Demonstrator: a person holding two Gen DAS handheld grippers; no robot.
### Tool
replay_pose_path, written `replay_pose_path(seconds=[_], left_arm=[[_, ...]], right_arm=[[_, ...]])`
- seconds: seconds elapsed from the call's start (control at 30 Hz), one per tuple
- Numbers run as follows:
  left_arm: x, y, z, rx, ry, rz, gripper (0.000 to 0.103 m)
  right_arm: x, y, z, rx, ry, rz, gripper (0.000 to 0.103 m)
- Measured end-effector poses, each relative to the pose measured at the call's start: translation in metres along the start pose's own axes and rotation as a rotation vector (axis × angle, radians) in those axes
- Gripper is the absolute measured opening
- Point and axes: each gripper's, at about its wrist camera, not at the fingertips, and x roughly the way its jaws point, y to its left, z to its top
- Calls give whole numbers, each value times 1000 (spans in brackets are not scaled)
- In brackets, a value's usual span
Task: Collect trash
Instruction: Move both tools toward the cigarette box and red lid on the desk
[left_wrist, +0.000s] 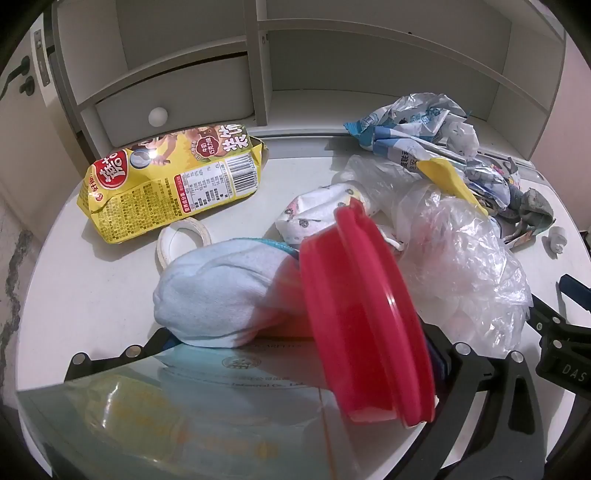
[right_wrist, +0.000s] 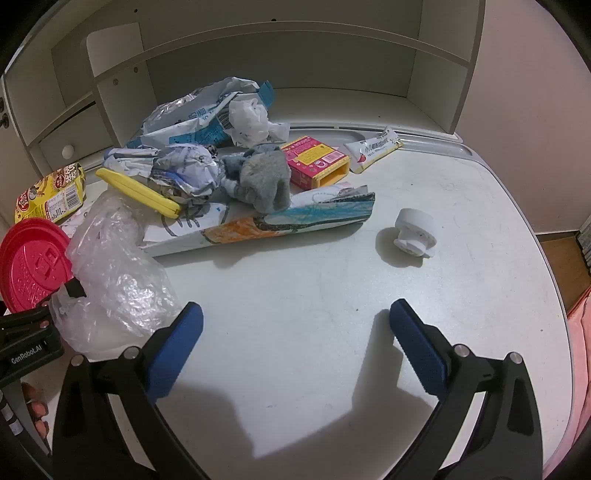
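My left gripper (left_wrist: 295, 369) is shut on a red plastic lid (left_wrist: 365, 325), held on edge above the white desk; the lid also shows at the left of the right wrist view (right_wrist: 31, 264). A white sock (left_wrist: 218, 291) and a glossy booklet (left_wrist: 166, 406) lie under it. A crumpled clear plastic bag (right_wrist: 114, 273) lies beside the lid. My right gripper (right_wrist: 295, 325) is open and empty above bare desk. A trash pile sits behind: blue-white wrappers (right_wrist: 207, 114), a grey sock (right_wrist: 266, 177), a yellow clip (right_wrist: 136, 190), a pink box (right_wrist: 316, 158), a crayon drawing (right_wrist: 280, 221).
A yellow snack bag (left_wrist: 166, 177) and a tape roll (left_wrist: 181, 240) lie at the desk's left. A white plastic cap (right_wrist: 415, 232) and a small sachet (right_wrist: 373, 147) lie to the right. Grey shelves with a drawer (left_wrist: 166, 110) stand behind the desk (right_wrist: 443, 295).
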Motion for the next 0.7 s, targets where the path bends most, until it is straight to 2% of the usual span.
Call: replay_pose_path(seconds=[0.57,0.7], left_arm=[[0,0,0,1,-3,1,97],[-8,1,-9,5,-4,-11,97]], right_arm=[[0,0,0,2,-3,3,98],[0,0,0,-6,-4,7,98]])
